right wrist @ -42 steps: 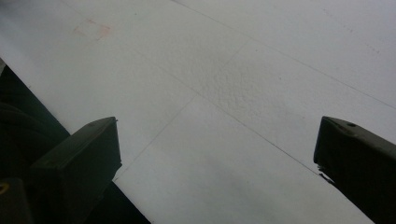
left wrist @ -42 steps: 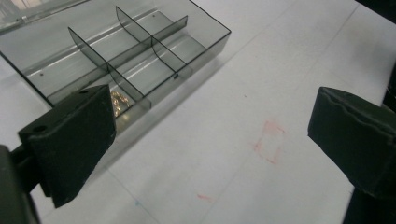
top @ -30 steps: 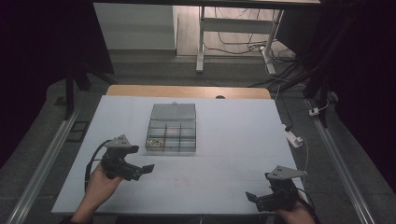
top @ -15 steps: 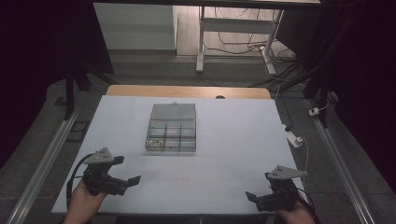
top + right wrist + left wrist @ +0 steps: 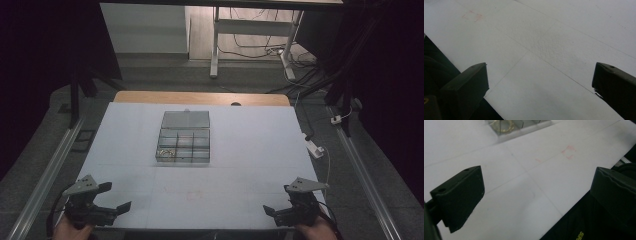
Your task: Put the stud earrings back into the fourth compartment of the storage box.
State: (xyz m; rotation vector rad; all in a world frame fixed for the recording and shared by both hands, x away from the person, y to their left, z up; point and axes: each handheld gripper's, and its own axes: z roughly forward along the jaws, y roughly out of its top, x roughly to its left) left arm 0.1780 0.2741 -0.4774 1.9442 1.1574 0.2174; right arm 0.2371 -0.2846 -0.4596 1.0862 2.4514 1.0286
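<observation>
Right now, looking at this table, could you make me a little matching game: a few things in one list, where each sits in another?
Things:
1. left tool
2. right tool
3. compartment box
4. white plug

Places:
A. at the table's right edge
B. near left corner of the table
C. middle of the table, lid open
D. near right corner of the table

Pairs: 1-B, 2-D, 3-C, 4-A

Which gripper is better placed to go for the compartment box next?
Left, marginally. The left gripper sits open at the near-left table edge, and the compartment box lies left of centre, nearer to it than to the right gripper.
</observation>
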